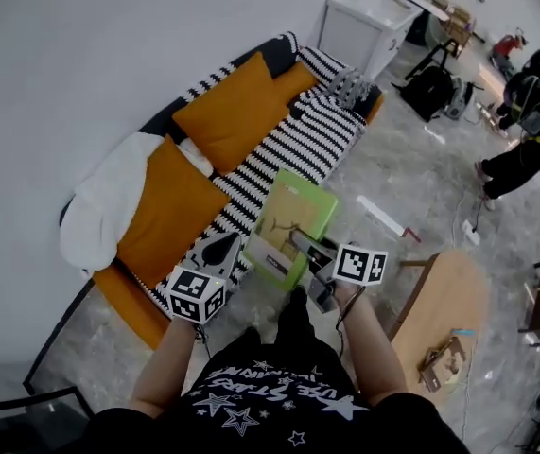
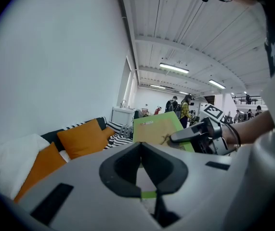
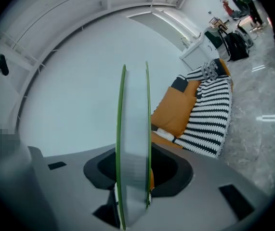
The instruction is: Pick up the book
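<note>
Right gripper view: right gripper (image 3: 133, 186) jaws clamp the stiff, likely light book (image 3: 133, 129) by its edge; left gripper (image 2: 140, 170) jaws closed, empty.

White wall (image 1: 80, 45) from 9 to 12 o'clock, black-and-white striped sofa (image 1: 293, 145) with orange cushions (image 1: 232, 112) at 11, white cabinet (image 1: 359, 26) at 1, shiny grey floor (image 1: 411, 178) at 2, wooden table (image 1: 444, 310) at 4
</note>
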Motion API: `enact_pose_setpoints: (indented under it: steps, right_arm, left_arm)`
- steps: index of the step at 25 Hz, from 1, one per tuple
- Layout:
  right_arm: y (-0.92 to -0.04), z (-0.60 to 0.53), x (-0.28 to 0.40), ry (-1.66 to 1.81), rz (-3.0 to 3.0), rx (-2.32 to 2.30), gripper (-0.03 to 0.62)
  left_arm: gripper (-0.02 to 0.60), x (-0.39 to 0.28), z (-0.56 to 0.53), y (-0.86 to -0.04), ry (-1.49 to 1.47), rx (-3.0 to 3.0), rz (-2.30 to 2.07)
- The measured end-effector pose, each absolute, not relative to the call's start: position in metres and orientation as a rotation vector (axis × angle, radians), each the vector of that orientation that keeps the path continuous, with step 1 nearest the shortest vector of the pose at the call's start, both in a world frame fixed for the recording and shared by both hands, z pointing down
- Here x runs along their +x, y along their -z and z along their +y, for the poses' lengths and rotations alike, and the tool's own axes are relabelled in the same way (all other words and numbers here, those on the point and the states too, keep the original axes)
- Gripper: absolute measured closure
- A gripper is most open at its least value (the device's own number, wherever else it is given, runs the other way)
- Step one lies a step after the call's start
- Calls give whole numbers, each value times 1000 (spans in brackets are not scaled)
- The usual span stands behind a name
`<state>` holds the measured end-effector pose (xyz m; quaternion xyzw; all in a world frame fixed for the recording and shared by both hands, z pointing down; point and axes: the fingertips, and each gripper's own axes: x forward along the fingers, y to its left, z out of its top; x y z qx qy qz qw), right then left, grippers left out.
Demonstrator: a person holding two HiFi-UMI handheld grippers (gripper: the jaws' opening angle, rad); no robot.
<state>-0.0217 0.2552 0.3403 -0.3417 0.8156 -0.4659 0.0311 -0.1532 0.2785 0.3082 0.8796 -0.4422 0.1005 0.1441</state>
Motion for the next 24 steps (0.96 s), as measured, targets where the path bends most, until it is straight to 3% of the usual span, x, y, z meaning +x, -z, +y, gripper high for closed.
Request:
enact_pose_setpoints:
  steps: [24]
  right_arm:
    - [-333, 361, 0, 1389, 2556, -1110, 445]
  left_arm:
    - [574, -134, 351, -309, -249, 2553, -1234]
